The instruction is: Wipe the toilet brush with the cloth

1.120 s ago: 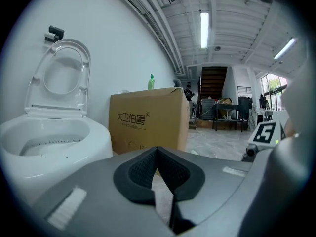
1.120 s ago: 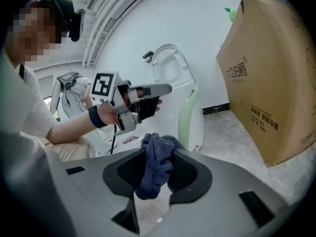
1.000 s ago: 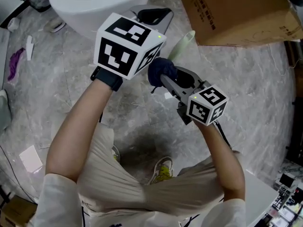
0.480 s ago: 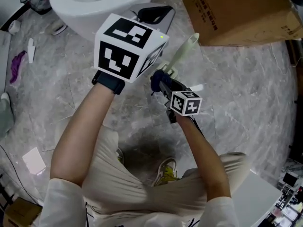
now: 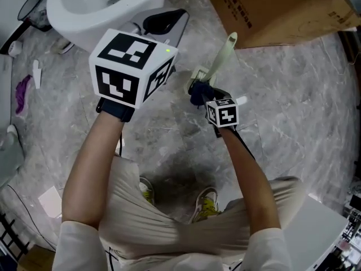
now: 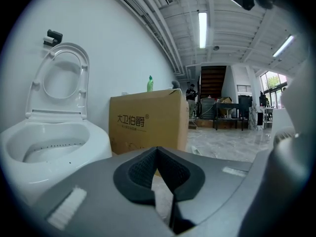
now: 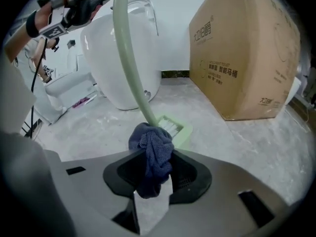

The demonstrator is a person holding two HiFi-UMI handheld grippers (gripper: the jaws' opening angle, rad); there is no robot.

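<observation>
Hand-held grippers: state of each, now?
Left hand-held gripper: closed, nothing between its jaws.
Right hand-held gripper: closed on the crumpled dark blue cloth.

The head view looks steeply down from above the person onto the stone floor (image 5: pixel 304 123), with the toilet (image 5: pixel 73 21) and the cardboard box (image 5: pixel 271 4) at its top edge. The left gripper view rides the left claw (image 6: pixel 157 157), low and level, facing the same toilet and box. The right gripper view rides the right claw (image 7: pixel 155 174), tilted down at the floor, the cloth (image 7: pixel 148 142) close before it, toilet and box beyond
</observation>
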